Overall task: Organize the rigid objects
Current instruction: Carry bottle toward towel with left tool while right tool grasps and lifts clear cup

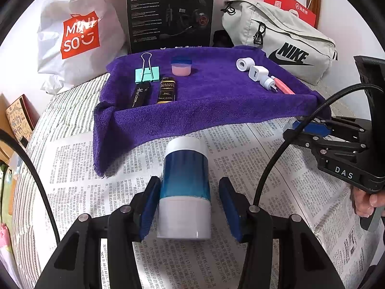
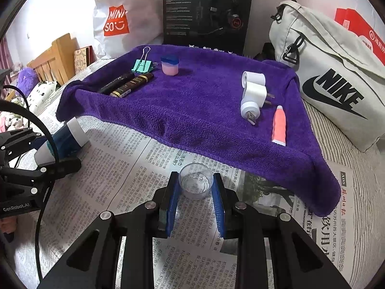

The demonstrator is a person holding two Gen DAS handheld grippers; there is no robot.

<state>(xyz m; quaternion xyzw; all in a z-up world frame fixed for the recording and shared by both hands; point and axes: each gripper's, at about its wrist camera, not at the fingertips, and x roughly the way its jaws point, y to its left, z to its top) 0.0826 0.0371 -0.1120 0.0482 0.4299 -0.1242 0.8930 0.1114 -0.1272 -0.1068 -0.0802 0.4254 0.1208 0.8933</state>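
A blue-and-white bottle (image 1: 185,183) lies on the newspaper (image 1: 264,168) between the fingers of my left gripper (image 1: 189,180). The left pad rests against the bottle; a strip of paper shows between the bottle and the right pad, so the jaws stand open around it. A small clear cup (image 2: 196,183) stands on the newspaper with my right gripper (image 2: 195,177) shut on it, both blue pads against its sides. Behind, a purple towel (image 2: 192,110) carries a teal binder clip (image 2: 142,65), a pink jar (image 2: 170,66), two dark tubes (image 2: 131,85), white chargers (image 2: 253,94) and a pink tube (image 2: 279,127).
A white Miniso bag (image 1: 77,36), a black headset box (image 1: 169,12) and a grey Nike bag (image 1: 286,43) line the wall behind the towel. A red paper bag (image 1: 291,7) stands at the back right. A wooden headboard (image 2: 55,57) and soft toys lie to the left.
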